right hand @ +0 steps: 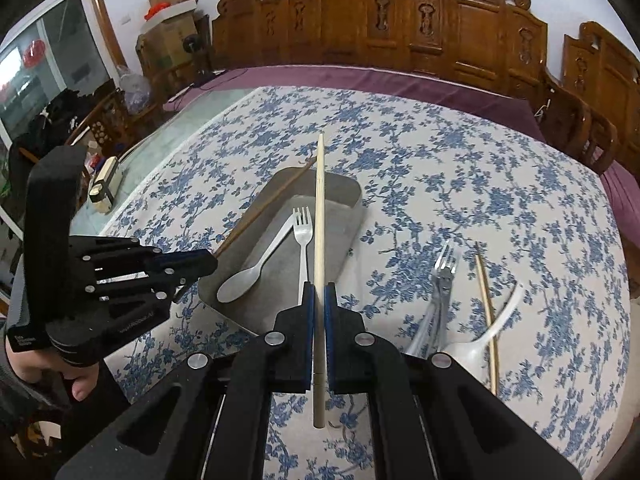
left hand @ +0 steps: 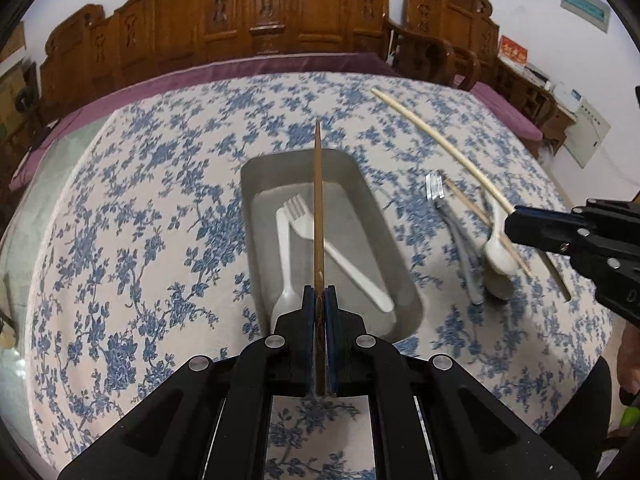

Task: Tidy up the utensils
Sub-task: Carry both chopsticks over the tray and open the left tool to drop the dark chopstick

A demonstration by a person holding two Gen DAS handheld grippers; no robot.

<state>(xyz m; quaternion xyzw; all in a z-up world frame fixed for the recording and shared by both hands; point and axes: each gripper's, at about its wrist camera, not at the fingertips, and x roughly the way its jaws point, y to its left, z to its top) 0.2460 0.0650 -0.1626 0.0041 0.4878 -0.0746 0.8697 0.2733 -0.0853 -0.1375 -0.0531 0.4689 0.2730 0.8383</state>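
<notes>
My left gripper (left hand: 319, 292) is shut on a dark brown chopstick (left hand: 318, 200), which points away over the grey tray (left hand: 251, 196). In the tray lie a white fork (left hand: 336, 252) and a white spoon (left hand: 283, 264). From the right, my right gripper (left hand: 511, 222) reaches in, shut on a pale chopstick (left hand: 440, 140). In the right wrist view, the right gripper (right hand: 319, 288) clamps the pale chopstick (right hand: 320, 208) above the tray (right hand: 352, 216). The left gripper (right hand: 211, 261) holds the brown chopstick (right hand: 264, 208) across the tray's left rim.
On the blue-flowered cloth right of the tray lies a loose heap: metal forks (right hand: 440, 280), a wooden chopstick (right hand: 486, 312) and a white spoon (right hand: 472, 348). Carved wooden chairs (right hand: 400, 28) ring the far side of the table. A hand (right hand: 60, 372) grips the left tool.
</notes>
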